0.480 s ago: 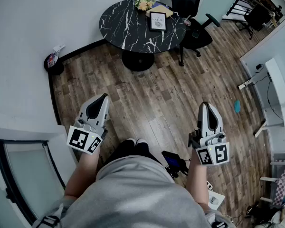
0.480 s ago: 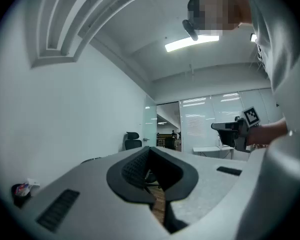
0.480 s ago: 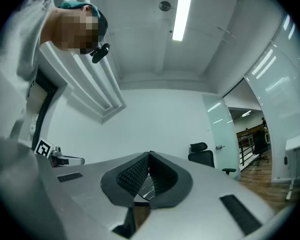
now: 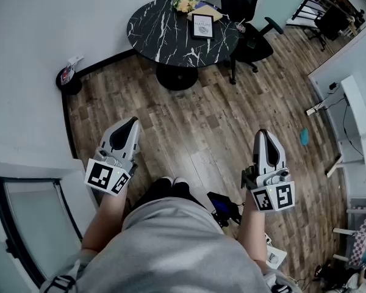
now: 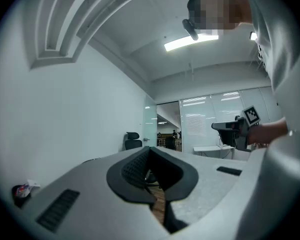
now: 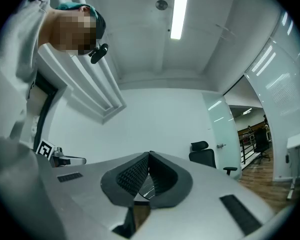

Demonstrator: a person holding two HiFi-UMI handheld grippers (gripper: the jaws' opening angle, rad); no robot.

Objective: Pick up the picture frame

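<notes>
Head view: picture frame (image 4: 202, 26) distant, detail indistinct; left hand-held gripper (image 4: 132, 122), right hand-held gripper (image 4: 263, 133) closed, empty.

One picture frame (image 4: 202, 26), one table (image 4: 161, 32), two grippers (image 4: 133, 124) (image 4: 263, 134)

Table (image 4: 161, 38): 1, round, black top with white veining, pedestal base, standing on wood-plank floor (image 4: 189, 127). On top, all toward the far right edge: 1 picture frame (image 4: 202, 26), black border; 1 tan flat item (image 4: 210, 11) just behind it; 1 bunch of flowers (image 4: 184, 5) beside that; 1 small object (image 4: 239, 27) at the rim, too small to identify.
</notes>
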